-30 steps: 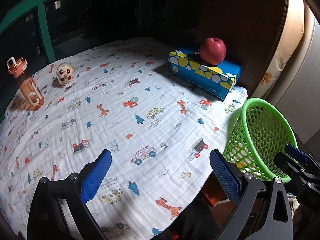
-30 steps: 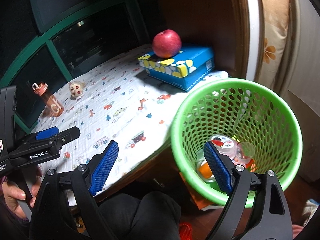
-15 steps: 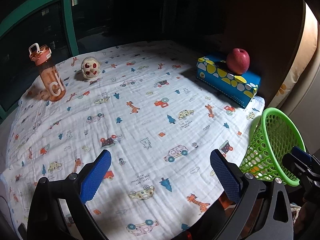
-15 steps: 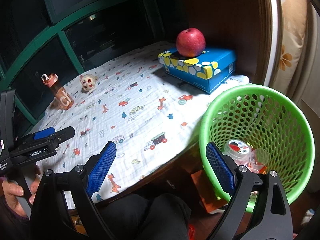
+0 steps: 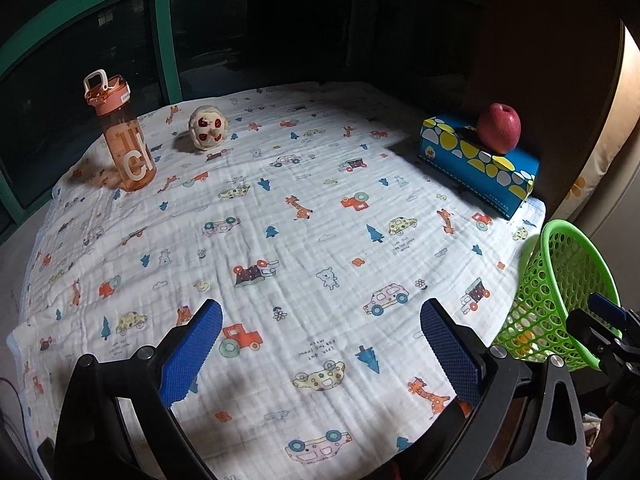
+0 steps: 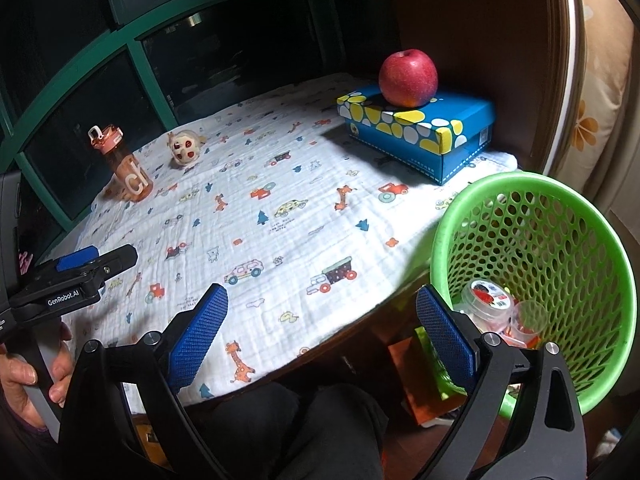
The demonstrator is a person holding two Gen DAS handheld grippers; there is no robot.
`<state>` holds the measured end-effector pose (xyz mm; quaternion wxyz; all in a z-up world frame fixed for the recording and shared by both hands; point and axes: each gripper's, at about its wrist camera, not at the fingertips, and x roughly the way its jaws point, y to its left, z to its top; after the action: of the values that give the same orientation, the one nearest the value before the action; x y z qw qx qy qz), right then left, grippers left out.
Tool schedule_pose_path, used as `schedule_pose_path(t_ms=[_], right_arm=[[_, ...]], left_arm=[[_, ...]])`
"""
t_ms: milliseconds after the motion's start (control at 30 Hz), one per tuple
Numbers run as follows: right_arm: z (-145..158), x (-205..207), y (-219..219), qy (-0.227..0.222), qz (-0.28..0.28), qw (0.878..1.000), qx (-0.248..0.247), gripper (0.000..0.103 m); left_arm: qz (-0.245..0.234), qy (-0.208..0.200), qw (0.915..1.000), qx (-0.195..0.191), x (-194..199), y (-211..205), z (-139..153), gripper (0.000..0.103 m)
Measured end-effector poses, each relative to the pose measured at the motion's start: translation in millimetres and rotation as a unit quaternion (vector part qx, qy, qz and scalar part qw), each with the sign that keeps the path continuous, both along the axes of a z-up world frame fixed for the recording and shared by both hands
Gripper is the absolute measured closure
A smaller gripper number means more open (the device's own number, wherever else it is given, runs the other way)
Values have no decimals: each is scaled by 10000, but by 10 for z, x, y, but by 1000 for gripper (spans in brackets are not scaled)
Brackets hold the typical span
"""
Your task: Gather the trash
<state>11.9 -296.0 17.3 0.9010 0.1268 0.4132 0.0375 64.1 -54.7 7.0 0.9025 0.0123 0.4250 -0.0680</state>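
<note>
A green mesh basket point(image 6: 580, 240) stands beside the table's right edge and holds plastic cups point(image 6: 490, 300); it also shows in the left wrist view point(image 5: 560, 280). My left gripper point(image 5: 320, 344) is open and empty above the near part of the table. My right gripper point(image 6: 322, 332) is open and empty over the table's near edge, left of the basket. The left gripper also shows in the right wrist view point(image 6: 76, 276), held in a hand.
A patterned cloth point(image 5: 320, 220) covers the table. An orange bottle point(image 5: 124, 136) and a small round toy point(image 5: 206, 130) stand at the far left. A red apple point(image 5: 500, 128) sits on a blue box point(image 5: 476, 164) at the far right.
Both grippers have pulled back and up from the basket toward the left. The table has come more fully into view; the basket has slid to the right. Both stay open.
</note>
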Motion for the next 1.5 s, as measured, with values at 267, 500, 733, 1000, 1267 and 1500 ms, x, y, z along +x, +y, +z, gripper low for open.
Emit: schedule_pose_path(t_ms=[267, 500, 733, 1000, 1267, 1500], right_arm=[[-18, 32, 64, 39, 61, 9999, -96, 8], [-38, 51, 114, 65, 111, 9998, -150, 7], [-47, 56, 129, 71, 115, 9998, -161, 7], [-62, 59, 136, 80, 125, 9998, -146, 7], [-80, 69, 162, 93, 177, 9997, -136, 7], [-92, 77, 161, 115, 201, 9997, -114, 7]], left_arm=[[114, -1, 9999, 79, -11, 71, -24, 7], [184, 28, 9998, 106, -20, 109, -46, 7], [254, 28, 9996, 129, -28, 146, -42, 7], [327, 80, 9993, 136, -21, 166, -58, 7], [392, 101, 9990, 162, -18, 181, -62, 7], [383, 115, 9990, 208, -19, 178, -73, 7]])
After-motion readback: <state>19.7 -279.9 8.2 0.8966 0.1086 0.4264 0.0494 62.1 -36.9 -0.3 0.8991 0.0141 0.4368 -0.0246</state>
